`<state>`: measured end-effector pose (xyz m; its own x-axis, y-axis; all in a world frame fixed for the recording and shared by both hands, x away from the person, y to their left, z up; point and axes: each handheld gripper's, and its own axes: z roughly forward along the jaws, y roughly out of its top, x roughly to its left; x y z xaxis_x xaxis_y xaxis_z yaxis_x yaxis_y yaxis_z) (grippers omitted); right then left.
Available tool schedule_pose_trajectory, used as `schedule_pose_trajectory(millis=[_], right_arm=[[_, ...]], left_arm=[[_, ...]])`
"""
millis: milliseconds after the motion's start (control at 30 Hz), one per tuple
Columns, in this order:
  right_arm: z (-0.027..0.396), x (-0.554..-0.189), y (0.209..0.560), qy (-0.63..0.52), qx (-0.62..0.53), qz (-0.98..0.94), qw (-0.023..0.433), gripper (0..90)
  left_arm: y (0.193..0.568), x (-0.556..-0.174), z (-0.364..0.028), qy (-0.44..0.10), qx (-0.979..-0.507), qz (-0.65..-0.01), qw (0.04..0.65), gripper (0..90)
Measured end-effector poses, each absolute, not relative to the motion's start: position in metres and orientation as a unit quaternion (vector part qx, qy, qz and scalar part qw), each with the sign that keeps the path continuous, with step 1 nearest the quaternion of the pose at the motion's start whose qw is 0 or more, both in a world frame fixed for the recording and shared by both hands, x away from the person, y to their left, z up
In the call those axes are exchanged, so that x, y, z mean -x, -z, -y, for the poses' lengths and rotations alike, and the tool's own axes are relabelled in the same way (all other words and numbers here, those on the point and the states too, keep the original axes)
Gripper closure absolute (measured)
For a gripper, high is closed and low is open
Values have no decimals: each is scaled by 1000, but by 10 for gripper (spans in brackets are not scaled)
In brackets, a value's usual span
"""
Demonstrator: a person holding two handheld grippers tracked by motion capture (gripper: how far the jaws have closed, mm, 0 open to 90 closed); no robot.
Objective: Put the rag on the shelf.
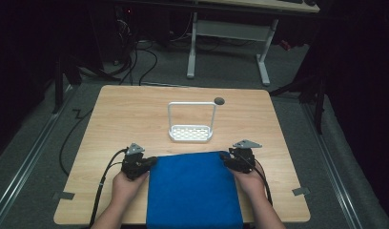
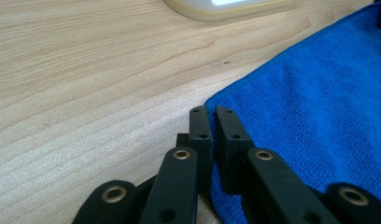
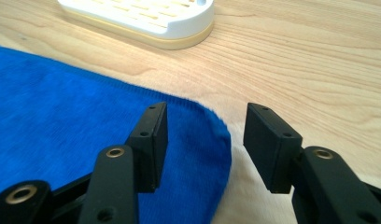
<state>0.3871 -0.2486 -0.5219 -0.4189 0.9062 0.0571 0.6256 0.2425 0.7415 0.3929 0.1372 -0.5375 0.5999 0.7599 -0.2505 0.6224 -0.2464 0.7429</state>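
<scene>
A blue cloth (image 1: pixel 192 191) lay flat on the table (image 1: pixel 126 119), its near edge hanging over the table's front edge between the person's two forearms. The left hand-held gripper (image 1: pixel 152 162) sat at the cloth's far left corner, the right hand-held gripper (image 1: pixel 226 160) at its far right corner, each held low to the table in a hand. Beyond the cloth, near the table's middle, stood a white rack (image 1: pixel 191 123) with a slotted base and a tall wire frame; a small dark disc (image 1: pixel 219 100) lay just behind it.

In the left gripper view, the left hand-held gripper (image 2: pixel 212 114) had its jaws pressed nearly together on the corner edge of the cloth (image 2: pixel 319 107), which passed between them; the rack's base (image 2: pixel 226 9) showed at the top edge. In the right gripper view, the right hand-held gripper (image 3: pixel 205 123) had its jaws spread apart, with the rounded corner of the cloth (image 3: pixel 62 121) lying between them and its left jaw over the fabric, neither pad pressing on it; the slotted base (image 3: pixel 146 18) lay beyond. The high view alone showed the whole cloth and both hands, but not the jaw gaps, which the two gripper views made plain.
</scene>
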Motion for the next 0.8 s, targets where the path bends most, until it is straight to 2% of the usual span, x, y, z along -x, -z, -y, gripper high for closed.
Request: schedule_pose_trajectory(millis=[133,333,367,433,500,567,800], right_arm=[[245,-389,525,-339,-499,-772,201,488],[244,-386,530,-345,-483,-778,205,583],[242,-385,530,-344,-480,-781,203,654],[241,-385,530,-343,-474,-784,207,676],[240,-385,530,-347,-463,-790,201,808],[239,-385,530,-351,-463,-791,191,864],[235,-379,524,-370,-449,-788,199,874]], left_arm=[[538,-394,-139,-72,-784,-441,431,859],[538,-395,-140,-64,-780,-446,435,860],[538,-395,-139,-67,-780,-445,434,860],[538,-394,-139,-69,-781,-445,433,861],[538,-394,-138,-73,-782,-444,431,863],[538,-393,-138,-75,-782,-445,430,868],[536,-390,-141,-86,-775,-439,447,874]])
